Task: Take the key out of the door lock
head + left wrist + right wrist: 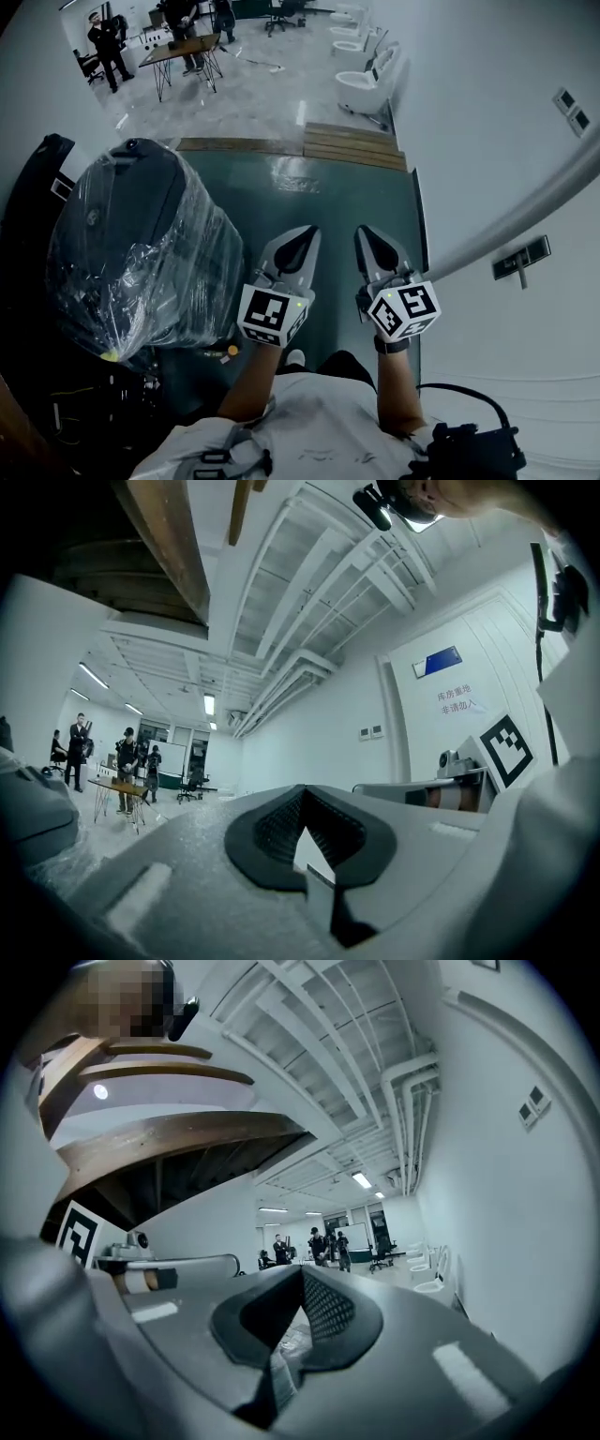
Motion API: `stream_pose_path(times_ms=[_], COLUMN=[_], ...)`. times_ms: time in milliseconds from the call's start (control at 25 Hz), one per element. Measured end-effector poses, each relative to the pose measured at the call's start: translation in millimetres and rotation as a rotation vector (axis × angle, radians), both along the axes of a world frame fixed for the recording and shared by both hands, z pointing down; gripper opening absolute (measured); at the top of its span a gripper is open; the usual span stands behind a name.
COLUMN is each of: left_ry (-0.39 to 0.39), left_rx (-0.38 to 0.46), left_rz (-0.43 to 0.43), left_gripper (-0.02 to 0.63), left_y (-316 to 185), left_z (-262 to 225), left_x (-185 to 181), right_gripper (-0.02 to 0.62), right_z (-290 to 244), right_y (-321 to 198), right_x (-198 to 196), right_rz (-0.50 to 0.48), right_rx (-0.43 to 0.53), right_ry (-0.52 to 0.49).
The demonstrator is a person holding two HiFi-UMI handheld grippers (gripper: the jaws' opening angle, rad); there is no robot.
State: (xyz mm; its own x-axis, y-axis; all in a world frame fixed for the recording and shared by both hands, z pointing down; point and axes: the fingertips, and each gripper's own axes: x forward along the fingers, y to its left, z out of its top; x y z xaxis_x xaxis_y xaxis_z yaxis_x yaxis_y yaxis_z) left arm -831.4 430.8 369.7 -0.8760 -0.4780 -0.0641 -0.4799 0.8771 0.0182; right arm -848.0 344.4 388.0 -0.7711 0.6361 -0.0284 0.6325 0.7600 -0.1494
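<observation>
No key and no door lock shows in any view. In the head view my left gripper (307, 234) and my right gripper (366, 234) are held side by side in front of the person, pointing forward over a green floor strip (328, 192). Both sets of jaws are closed to a point with nothing between them. The left gripper view looks past the left gripper (302, 806) into a large white room. From the right gripper (300, 1283), its own view shows the same room with a white wall close on the right.
A big dark object wrapped in clear plastic (141, 244) stands close on the left. A white wall with a rail (525, 211) and switch plates (523, 258) runs along the right. Wooden planks (352, 145) lie ahead; farther off are a table (178, 52), several people and white seats (366, 89).
</observation>
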Motion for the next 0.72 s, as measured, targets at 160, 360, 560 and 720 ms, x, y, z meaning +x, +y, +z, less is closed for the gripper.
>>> stream_pose_path(times_ms=[160,360,560,720], left_ry=[0.013,0.007,-0.017,-0.051], left_rx=[-0.017,0.018,-0.046,-0.062], left_rz=[0.063,0.198,0.336,0.51], left_gripper=[0.002,0.002,0.002,0.002], left_y=[-18,-67,-145,-221], left_z=[16,12,13,-4], left_x=[-41,-107,-185,-234], right_gripper=[0.006,0.006,0.006,0.006], right_z=[12,24,9,-14], right_y=[-20,-72,-158,-225], right_x=[-37,-101,-176,-215], right_rz=[0.071,0.182,0.347,0.47], right_rx=[0.001,-0.001,-0.049,-0.058], right_ry=[0.022,0.033,-0.022,-0.083])
